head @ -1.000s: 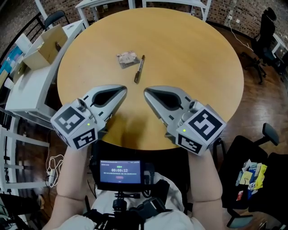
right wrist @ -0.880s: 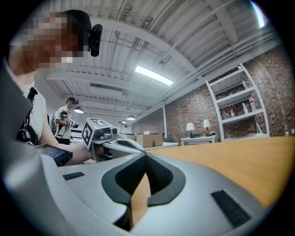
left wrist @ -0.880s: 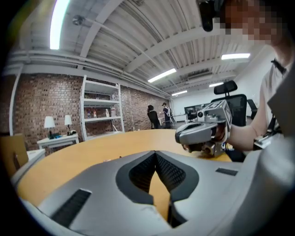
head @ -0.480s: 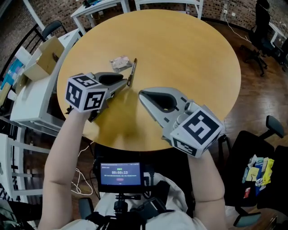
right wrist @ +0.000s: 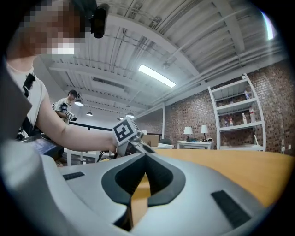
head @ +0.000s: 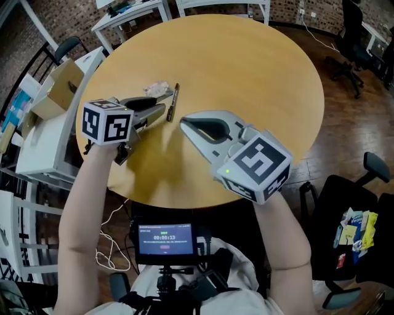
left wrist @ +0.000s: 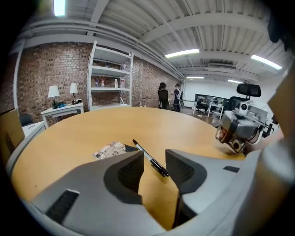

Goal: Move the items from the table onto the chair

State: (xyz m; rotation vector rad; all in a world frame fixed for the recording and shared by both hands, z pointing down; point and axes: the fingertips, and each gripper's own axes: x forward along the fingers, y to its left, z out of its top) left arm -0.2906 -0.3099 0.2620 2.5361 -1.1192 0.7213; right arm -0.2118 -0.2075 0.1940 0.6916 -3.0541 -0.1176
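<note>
A black pen (head: 173, 102) (left wrist: 150, 158) lies on the round wooden table (head: 258, 74), with a small crumpled packet (head: 156, 88) (left wrist: 109, 150) just to its left. My left gripper (head: 166, 103) (left wrist: 154, 159) hangs low over the table, pointing at the pen. Its jaws have just been opening and stand open; the pen's near end lies at the gap, not gripped. My right gripper (head: 184, 123) (right wrist: 145, 156) is shut on nothing, level above the table's near half. The black chair (head: 335, 203) at the lower right holds several colourful packets (head: 356, 229).
A cardboard box (head: 54, 87) sits on a white side table (head: 37, 141) left of the round table. White tables (head: 132, 9) stand beyond the far edge, and an office chair (head: 351, 37) is at the upper right. A small screen (head: 165, 237) sits at my waist.
My left gripper moved forward and down from the near edge to the pen, and its jaws went from shut to open. The right gripper stayed almost still and shut.
</note>
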